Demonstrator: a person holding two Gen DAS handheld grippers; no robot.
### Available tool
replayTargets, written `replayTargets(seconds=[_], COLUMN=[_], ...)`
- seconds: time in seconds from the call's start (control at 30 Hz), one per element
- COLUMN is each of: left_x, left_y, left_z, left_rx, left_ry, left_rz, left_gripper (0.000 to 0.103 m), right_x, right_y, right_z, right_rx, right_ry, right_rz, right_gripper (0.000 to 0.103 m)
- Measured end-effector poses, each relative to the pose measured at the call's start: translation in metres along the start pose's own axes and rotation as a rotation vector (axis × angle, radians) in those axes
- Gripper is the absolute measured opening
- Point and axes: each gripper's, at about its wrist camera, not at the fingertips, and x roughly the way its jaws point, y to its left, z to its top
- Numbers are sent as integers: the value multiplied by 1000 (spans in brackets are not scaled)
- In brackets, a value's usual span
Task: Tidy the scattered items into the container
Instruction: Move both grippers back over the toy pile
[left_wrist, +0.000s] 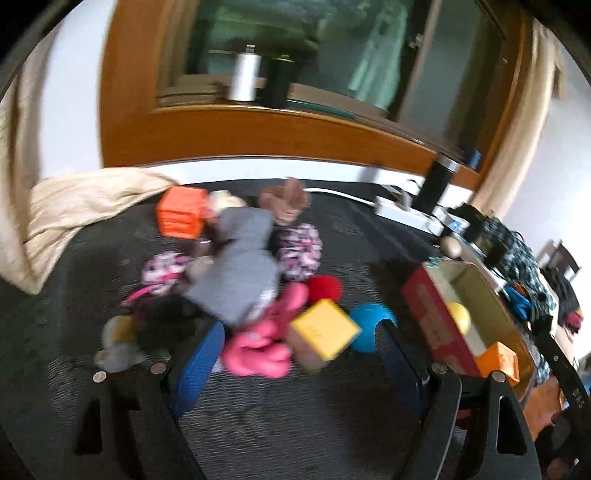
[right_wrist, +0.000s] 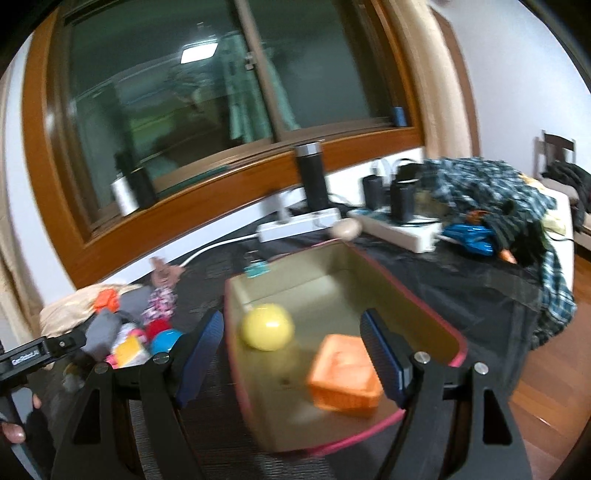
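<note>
The left gripper hangs over the scattered pile with its fingers spread wide and nothing between them, seemingly lined up to take the nearest pieces; the yellow block and the pink soft toy lie just ahead of the tips, the blue ball beside the right finger; the right gripper is likewise wide apart and empty, its fingers straddling the near left wall of the container, probably placed there for a drop; the container is an open box, red-rimmed and pale inside, holding a yellow ball and an orange block on the dark bench.
</note>
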Motion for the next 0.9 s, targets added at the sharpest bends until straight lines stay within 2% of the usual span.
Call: replayTargets(seconds=[0.2, 0.33, 0.47, 0.67, 0.77, 0.9], left_x=[-2, -5, -10, -5, -2, 3], left_y=[35, 54, 60, 55, 54, 54], left_z=[-8, -9, -9, -12, -13, -14], left_rx=[-70, -121, -128, -108, -103, -99], left_ry=[4, -3, -18, -3, 7, 21], left_rz=[29, 45, 51, 44, 44, 47], left_gripper=[86, 86, 86, 86, 86, 86], right_x=[10, 24, 47, 90, 101, 107], right_y=[50, 80, 94, 103, 98, 94], right_z=[-9, -14, -21, -32, -36, -33], right_rx=[-66, -87, -64, -41, -42, -58], right_ry=[49, 112, 178, 273, 278, 272], right_rz=[127, 246, 293, 272, 245, 261], right_gripper=[80, 80, 80, 80, 80, 79])
